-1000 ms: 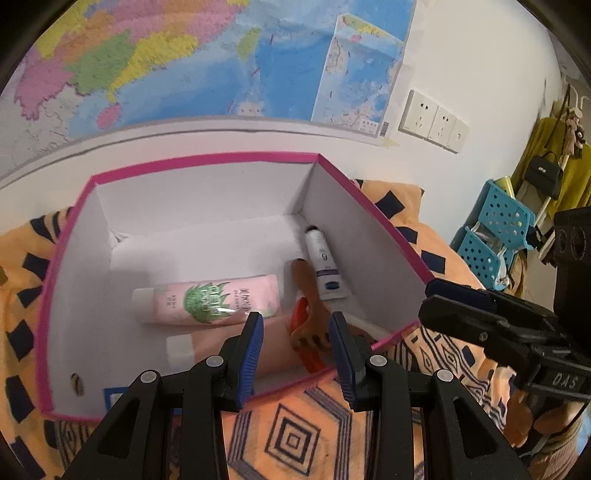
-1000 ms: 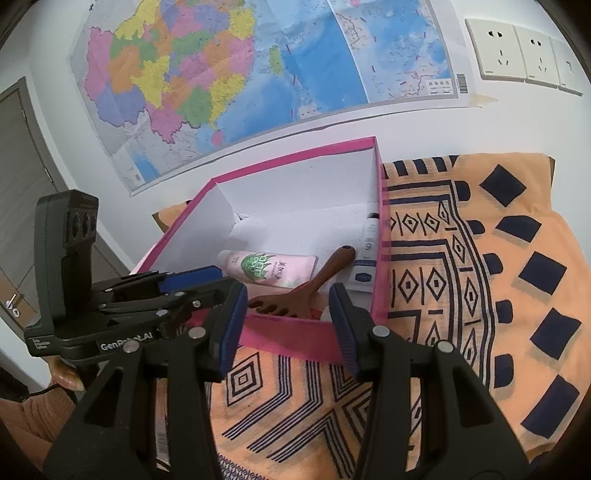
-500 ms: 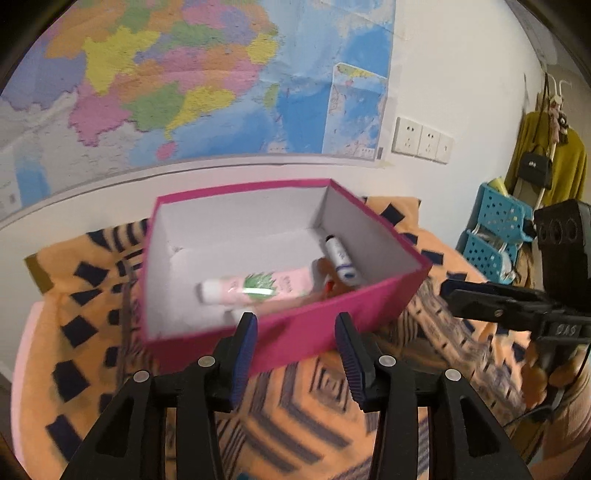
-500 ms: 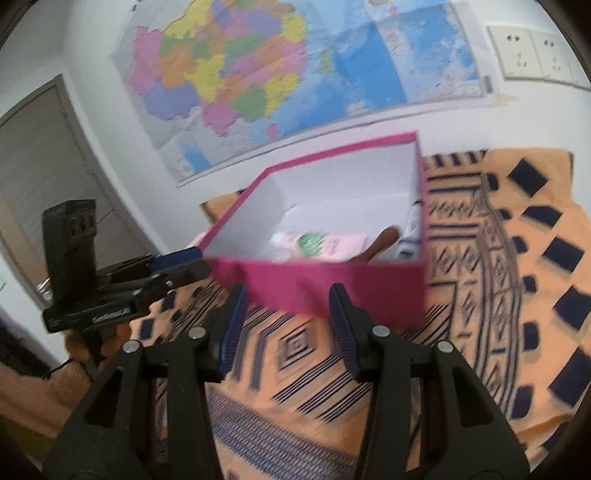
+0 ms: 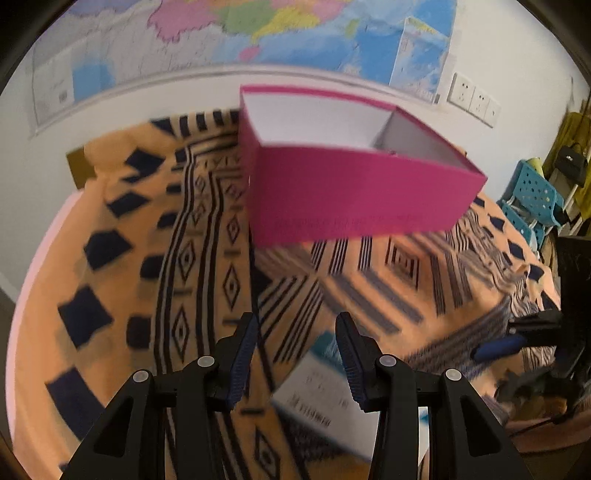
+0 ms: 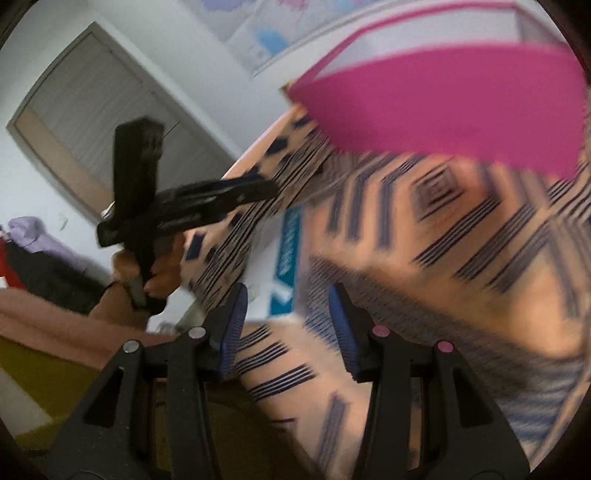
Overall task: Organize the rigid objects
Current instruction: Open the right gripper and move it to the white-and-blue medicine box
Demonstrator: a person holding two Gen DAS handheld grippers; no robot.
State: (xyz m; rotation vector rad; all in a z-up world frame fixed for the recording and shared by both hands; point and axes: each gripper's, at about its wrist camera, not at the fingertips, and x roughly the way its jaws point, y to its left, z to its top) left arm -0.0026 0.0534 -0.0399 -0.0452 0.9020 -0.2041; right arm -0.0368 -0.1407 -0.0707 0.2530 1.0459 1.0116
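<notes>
Pink box (image 5: 354, 192) sits toward the far edge of my table, close under the wall map (image 5: 258, 33); from where I steer I see only its magenta outer wall and the white inside of its far walls, so I cannot tell what lies in it. On the right wrist view the same box (image 6: 454, 107) fills the upper right, blurred, its contents equally hidden.

Beneath it the orange cloth with dark blue diamonds and stripes (image 5: 122, 266) covers the table out to the left and near edges. A white packet with a teal band and dark print (image 5: 325, 391) lies flat on the cloth near the near edge, well apart from the box, just ahead of my left gripper (image 5: 297, 358). Its two blue-padded fingers are spread, with nothing between them. The right wrist view shows that packet (image 6: 286, 266) as a blurred white and teal strip beside the cloth.

My right gripper (image 6: 288, 328) also has its fingers spread and empty, over the striped cloth near the near edge. Off the table's left side that view catches the left gripper (image 6: 207, 203) with a hand on its handle.

Around the table: a grey door (image 6: 107, 122) to the left, wall sockets (image 5: 474, 99), and blue plastic chairs (image 5: 532, 199) to the right.
</notes>
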